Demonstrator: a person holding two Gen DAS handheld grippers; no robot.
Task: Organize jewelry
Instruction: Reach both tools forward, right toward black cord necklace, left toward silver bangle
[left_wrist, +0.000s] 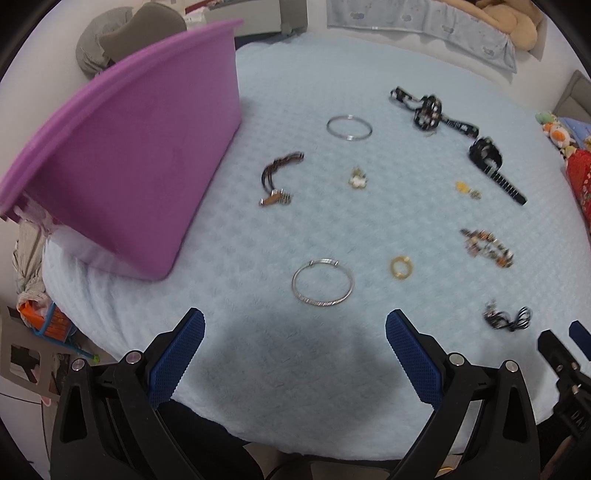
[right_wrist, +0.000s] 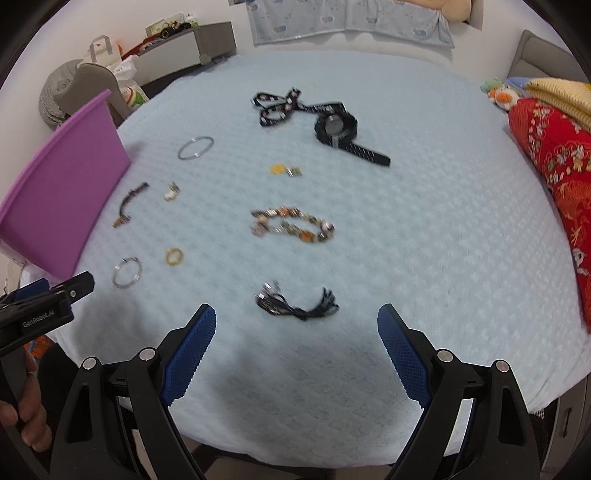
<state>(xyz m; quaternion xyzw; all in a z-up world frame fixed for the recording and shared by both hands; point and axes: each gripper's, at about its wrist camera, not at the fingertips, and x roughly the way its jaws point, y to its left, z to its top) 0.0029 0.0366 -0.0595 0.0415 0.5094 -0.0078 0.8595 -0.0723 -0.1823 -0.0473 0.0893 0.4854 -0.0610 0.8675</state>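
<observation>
Both the left gripper (left_wrist: 295, 332) and the right gripper (right_wrist: 296, 328) are held wide apart, and nothing is grasped. The jewelry is spread on the light blue cloth (right_wrist: 424, 221): a silver bangle (left_wrist: 322, 282), a gold ring (left_wrist: 401, 267) and a beaded bracelet (right_wrist: 293, 224). A purple bin (left_wrist: 140, 155) is placed at the left.

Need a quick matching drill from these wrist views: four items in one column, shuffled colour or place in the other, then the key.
1. bin
2. near bangle
3. watch
4. small ring

A. gold
B. purple
C. black
D. silver, lying just ahead of the open left gripper

Pairs: 1-B, 2-D, 3-C, 4-A
</observation>
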